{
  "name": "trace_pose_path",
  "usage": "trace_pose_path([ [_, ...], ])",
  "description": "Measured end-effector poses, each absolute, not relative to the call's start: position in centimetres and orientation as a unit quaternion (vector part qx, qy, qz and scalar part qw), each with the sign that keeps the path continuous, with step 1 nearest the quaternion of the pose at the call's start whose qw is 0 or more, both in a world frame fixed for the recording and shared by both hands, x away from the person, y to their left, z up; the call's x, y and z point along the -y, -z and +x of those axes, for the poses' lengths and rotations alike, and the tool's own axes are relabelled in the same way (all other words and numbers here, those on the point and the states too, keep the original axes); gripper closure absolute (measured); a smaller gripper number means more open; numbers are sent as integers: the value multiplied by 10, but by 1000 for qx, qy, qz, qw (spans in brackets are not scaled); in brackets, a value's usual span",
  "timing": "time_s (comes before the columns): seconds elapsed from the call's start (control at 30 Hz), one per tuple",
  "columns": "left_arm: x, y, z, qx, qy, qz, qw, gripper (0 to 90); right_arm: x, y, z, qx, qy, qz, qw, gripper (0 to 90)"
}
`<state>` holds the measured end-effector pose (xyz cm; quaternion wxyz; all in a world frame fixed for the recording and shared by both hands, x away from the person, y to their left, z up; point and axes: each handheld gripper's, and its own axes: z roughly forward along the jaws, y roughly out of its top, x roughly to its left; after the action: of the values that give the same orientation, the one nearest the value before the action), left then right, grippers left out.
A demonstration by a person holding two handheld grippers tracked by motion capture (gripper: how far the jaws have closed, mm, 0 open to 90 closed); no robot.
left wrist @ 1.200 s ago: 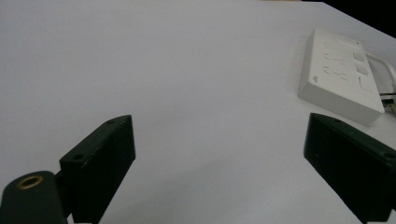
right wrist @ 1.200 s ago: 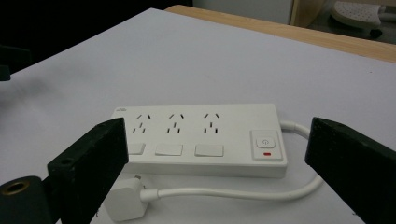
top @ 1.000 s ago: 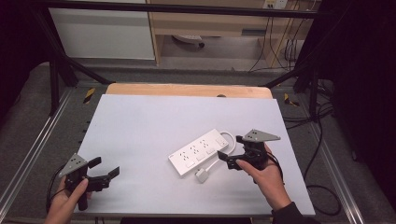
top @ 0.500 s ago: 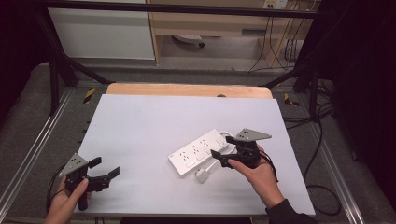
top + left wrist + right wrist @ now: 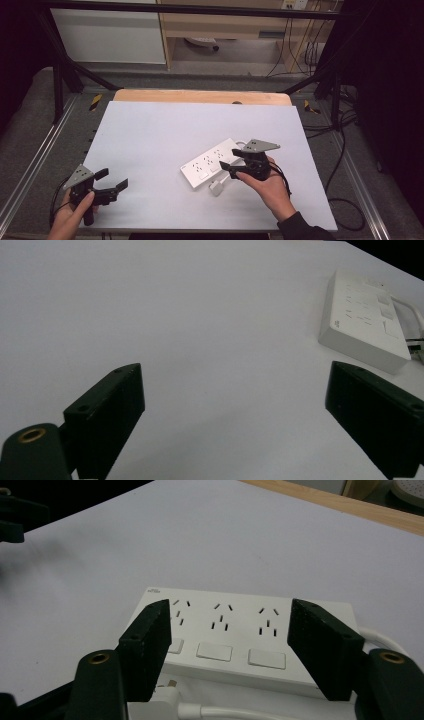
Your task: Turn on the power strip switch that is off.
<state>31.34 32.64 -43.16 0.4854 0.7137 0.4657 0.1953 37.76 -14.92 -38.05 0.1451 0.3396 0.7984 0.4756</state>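
White power strip point(image 5: 240, 635) sits partly hidden behind the closing, empty right gripper point(image 5: 227, 647); left gripper point(image 5: 235, 415) gapes empty.

I see a white table point(image 5: 165, 130) with a wooden edge strip point(image 5: 200, 96) at its far side. Behind it, a white cabinet point(image 5: 107, 35) and floor cables point(image 5: 300, 55)

White power strip point(image 5: 212, 162) flat, aslant on table's right half

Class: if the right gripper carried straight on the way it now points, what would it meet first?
Most likely the power strip: the right gripper points at its near side, jaws apart and just closing, nothing pressed between them. Depth is hard to judge.
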Motion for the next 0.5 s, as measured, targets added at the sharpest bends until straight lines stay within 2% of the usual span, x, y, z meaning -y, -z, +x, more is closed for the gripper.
trace_pose_path([
  [0.5,-326,432,314,-466,-194,714,486,87,131,389,380,-811,-467,324,138,500],
])
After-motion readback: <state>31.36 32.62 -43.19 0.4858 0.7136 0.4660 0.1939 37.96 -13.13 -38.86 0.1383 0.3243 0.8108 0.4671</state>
